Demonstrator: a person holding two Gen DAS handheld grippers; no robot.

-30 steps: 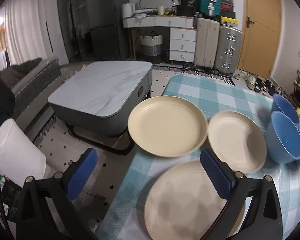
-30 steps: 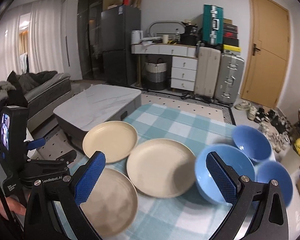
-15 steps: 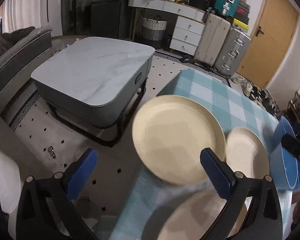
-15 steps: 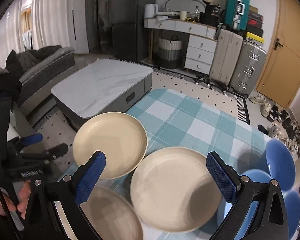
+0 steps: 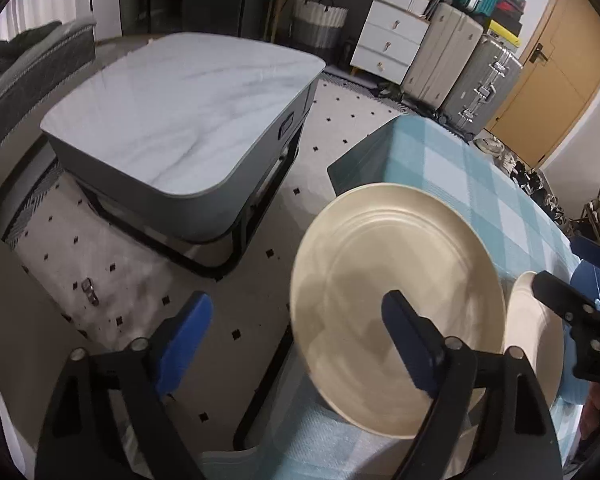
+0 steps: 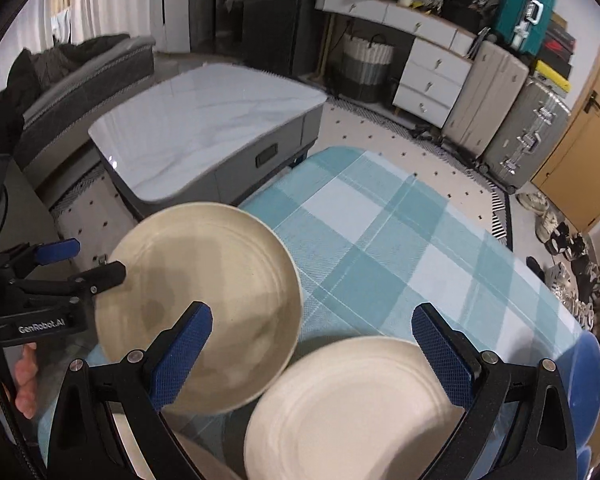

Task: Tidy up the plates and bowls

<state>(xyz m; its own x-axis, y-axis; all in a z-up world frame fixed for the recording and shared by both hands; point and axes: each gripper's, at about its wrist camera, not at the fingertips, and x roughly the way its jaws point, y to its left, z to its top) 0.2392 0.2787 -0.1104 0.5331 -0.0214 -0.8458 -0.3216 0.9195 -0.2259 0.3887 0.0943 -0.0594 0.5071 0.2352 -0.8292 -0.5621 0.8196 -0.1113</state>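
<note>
A large tan plate (image 5: 396, 280) (image 6: 204, 300) lies at the left edge of the blue checked table (image 6: 400, 240). My left gripper (image 5: 296, 340) (image 6: 88, 262) straddles the plate's left rim with its jaws closing; the pads do not touch it. The right fingertip (image 5: 408, 344) hangs over the plate and the left one (image 5: 184, 336) is out over the floor. A paler plate (image 6: 348, 408) (image 5: 540, 340) lies to the right. My right gripper (image 6: 312, 352) (image 5: 572, 268) stands open above the gap between the two plates. A blue bowl (image 6: 588, 380) shows at the right edge.
The table drops off to a tiled floor (image 5: 140, 280) on the left, with a marble-topped coffee table (image 5: 180, 120) beyond. Suitcases (image 6: 520, 120), white drawers (image 6: 432, 80) and a wooden door (image 5: 560, 60) stand at the back. A hand (image 6: 24, 380) holds the left gripper.
Both grippers have moved forward and down towards the plates. The left jaws have narrowed around the tan plate's rim. The nearest plate has slipped out of the left wrist view.
</note>
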